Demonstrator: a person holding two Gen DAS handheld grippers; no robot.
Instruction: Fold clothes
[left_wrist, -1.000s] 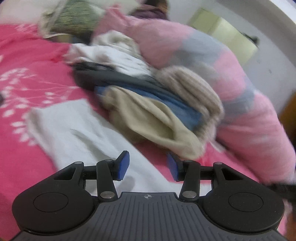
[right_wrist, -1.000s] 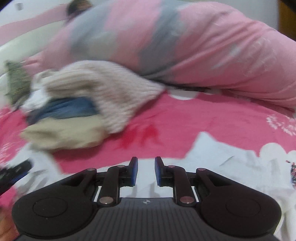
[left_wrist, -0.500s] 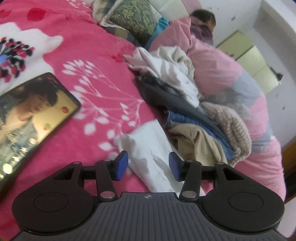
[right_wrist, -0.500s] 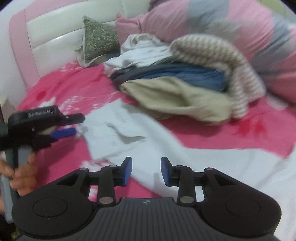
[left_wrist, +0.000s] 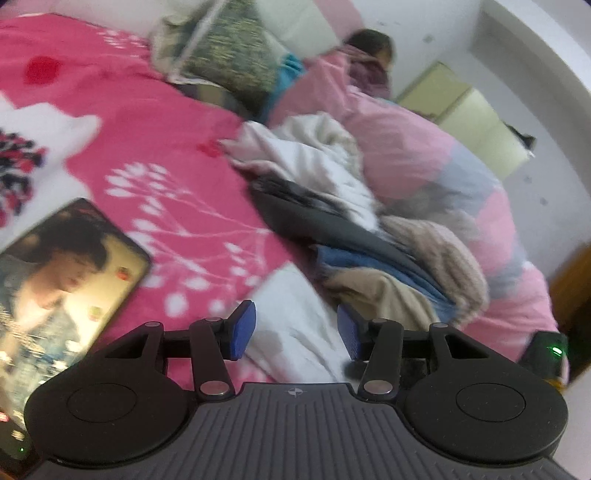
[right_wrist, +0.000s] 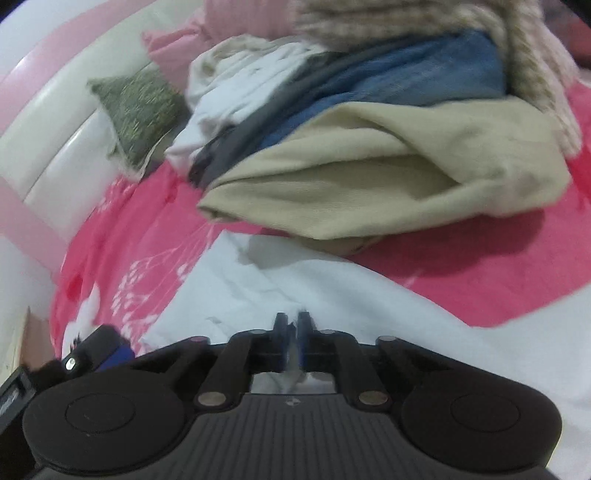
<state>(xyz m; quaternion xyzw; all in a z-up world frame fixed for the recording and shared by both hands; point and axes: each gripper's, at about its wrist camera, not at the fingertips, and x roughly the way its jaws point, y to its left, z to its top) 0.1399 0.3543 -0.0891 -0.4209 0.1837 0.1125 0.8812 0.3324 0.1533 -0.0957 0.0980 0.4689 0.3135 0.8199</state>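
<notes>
A white garment (right_wrist: 332, 295) lies spread on the pink bedspread (left_wrist: 159, 155). My right gripper (right_wrist: 291, 343) is shut on a fold of this white cloth, which shows pinched between its blue pads. In the left wrist view the white garment's (left_wrist: 295, 325) end lies between and just beyond the fingers of my left gripper (left_wrist: 295, 332), which stands open with nothing in its grip. Part of the left gripper (right_wrist: 99, 354) shows at the lower left of the right wrist view.
A heap of clothes (left_wrist: 369, 251) lies behind: beige (right_wrist: 369, 177), blue denim (right_wrist: 388, 77), dark grey, white and a knitted piece. A pink-and-grey quilt (left_wrist: 443, 162), a green cushion (left_wrist: 229, 55), a lit phone (left_wrist: 55, 295) and the headboard (right_wrist: 55, 122) surround it. A person's head (left_wrist: 369, 48) shows at the far end.
My right gripper has come down onto the white garment and shut on a fold of it. The left gripper has stayed open and shifted only slightly over the garment's end.
</notes>
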